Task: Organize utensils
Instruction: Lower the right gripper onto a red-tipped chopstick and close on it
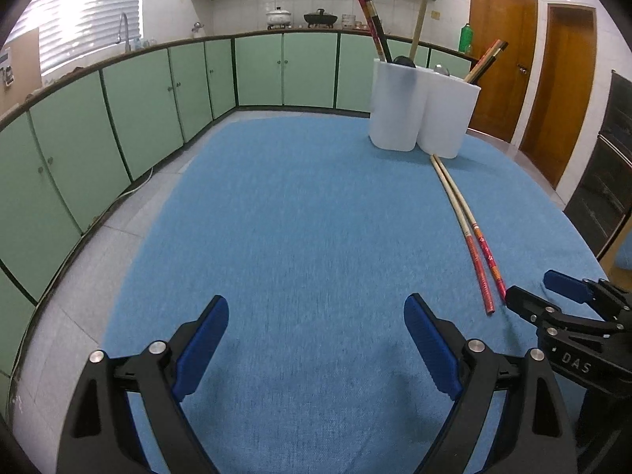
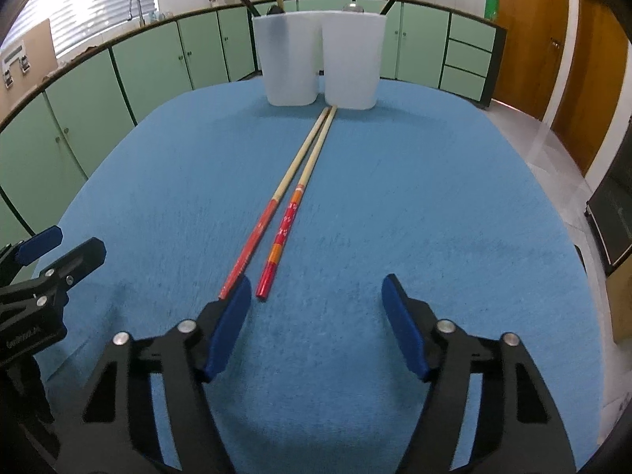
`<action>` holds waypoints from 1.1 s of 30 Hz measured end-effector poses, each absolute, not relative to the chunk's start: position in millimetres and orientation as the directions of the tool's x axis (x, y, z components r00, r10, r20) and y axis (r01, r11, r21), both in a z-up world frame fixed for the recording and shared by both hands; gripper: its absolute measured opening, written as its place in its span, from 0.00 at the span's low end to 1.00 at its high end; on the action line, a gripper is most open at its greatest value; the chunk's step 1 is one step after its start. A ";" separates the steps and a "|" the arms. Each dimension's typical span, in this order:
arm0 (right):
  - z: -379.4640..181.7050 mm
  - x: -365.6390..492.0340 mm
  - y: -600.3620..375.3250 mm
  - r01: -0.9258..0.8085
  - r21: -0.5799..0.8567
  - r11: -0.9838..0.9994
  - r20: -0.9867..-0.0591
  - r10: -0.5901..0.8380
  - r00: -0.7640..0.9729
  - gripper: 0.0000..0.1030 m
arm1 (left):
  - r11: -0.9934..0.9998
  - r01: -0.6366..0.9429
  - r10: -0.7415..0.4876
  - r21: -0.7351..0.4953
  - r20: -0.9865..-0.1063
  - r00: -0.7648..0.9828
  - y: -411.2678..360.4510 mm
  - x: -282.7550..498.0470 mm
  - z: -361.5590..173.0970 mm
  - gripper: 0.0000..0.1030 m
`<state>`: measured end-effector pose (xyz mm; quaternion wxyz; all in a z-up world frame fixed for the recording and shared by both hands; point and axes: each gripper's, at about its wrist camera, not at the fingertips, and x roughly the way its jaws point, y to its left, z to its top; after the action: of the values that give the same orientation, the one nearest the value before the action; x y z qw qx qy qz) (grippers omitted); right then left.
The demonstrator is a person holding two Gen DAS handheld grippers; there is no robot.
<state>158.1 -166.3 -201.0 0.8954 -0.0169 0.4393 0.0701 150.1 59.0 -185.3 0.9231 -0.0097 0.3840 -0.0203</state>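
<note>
Covering the whole desk point(image 2: 434, 197) is a blue cloth, with a kitchen of green cupboards point(image 1: 118, 118) curving behind it and two brown doors point(image 1: 501, 59) off to one side. Toward the far edge stand two white holders point(image 2: 320, 59), upright and touching side by side; the one on the left in the right wrist view carries dark chopsticks and a pale wooden handle, while its neighbour holds another dark pair leaning outward (what else sits inside them is hidden by the walls). Two long chopsticks point(image 2: 288, 205) lie flat on the cloth, nearly parallel and just apart, their pale tips almost at the foot of the holders and their red ends pointing back toward the tools. The right tool point(image 2: 316, 316) is tilted down over the cloth with its jaws apart and gripping nothing; the red ends lie just ahead of its left blue pad point(image 2: 229, 328), the nearer stick's end right at that pad's tip, though whether they touch I cannot tell. The left tool point(image 1: 316, 339) hangs released over bare cloth, well to the side of the sticks, its jaws spread wide with nothing between them. Each tool shows at the edge of the other's view.
</note>
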 end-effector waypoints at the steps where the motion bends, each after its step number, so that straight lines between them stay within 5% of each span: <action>1: -201.6 159.5 -165.6 -0.144 0.034 0.989 -0.793 0.114 0.598 0.55 | 0.999 0.030 -0.045 -0.034 -0.709 0.703 58.4 150.5 -185.0 0.86; 8: -201.4 164.0 -159.0 -0.152 0.022 0.988 -0.798 0.109 0.593 0.43 | 0.999 0.035 -0.049 -0.035 -0.714 0.698 55.6 152.1 -186.5 0.86; 15: -201.7 164.8 -156.4 -0.181 0.028 0.983 -0.800 0.130 0.586 0.07 | 0.999 0.041 -0.050 -0.030 -0.719 0.693 52.8 152.9 -187.5 0.86; 33: -202.5 152.1 -230.1 -0.055 0.031 0.998 -0.790 0.058 0.611 0.05 | 0.980 0.178 -0.188 -0.092 -0.732 0.655 -13.4 158.3 -188.5 0.86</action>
<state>152.1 -230.1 -202.5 0.8974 0.0020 0.4400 0.0316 158.3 -13.4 -188.5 0.9096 -0.0062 0.4029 -0.1008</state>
